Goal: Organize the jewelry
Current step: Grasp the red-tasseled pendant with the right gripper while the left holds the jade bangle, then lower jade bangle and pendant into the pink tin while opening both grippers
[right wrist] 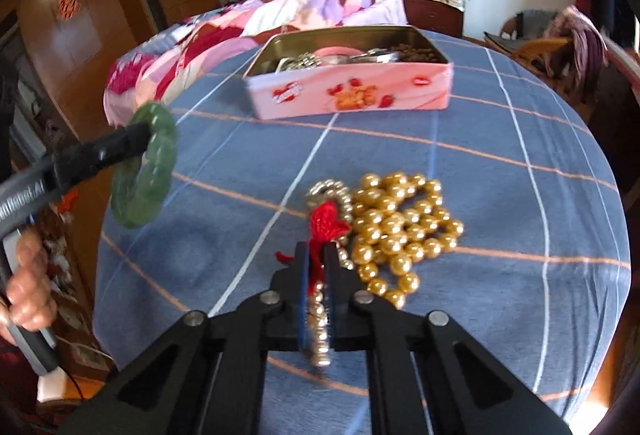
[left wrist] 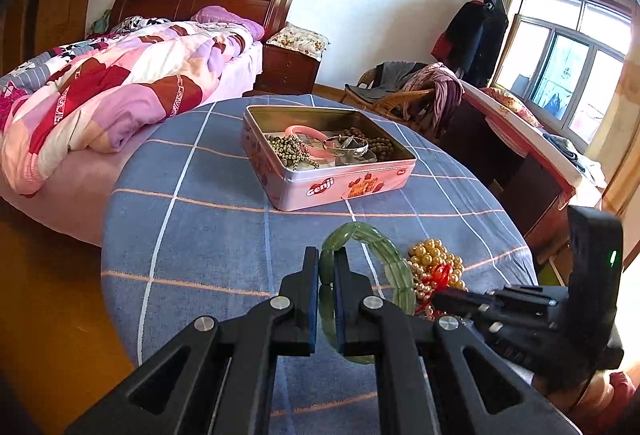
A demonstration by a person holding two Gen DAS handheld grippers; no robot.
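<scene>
left tool (left wrist: 327, 263) clamps green bangle (left wrist: 384, 251) | right tool (right wrist: 316, 255) clamps silver bead strand (right wrist: 318, 311)

The left wrist view is taken from just behind its own fingers (left wrist: 327, 275), angled down across the cloth-covered bench (left wrist: 192, 219) toward the pink biscuit tin (left wrist: 344, 187) at frame centre, with the bed (left wrist: 120, 83) at upper left. The right wrist view is set likewise, close over the gold bead necklace (right wrist: 404, 227), facing the same tin (right wrist: 352, 91). Bench, tin, necklace and bed are shared by both views.
</scene>
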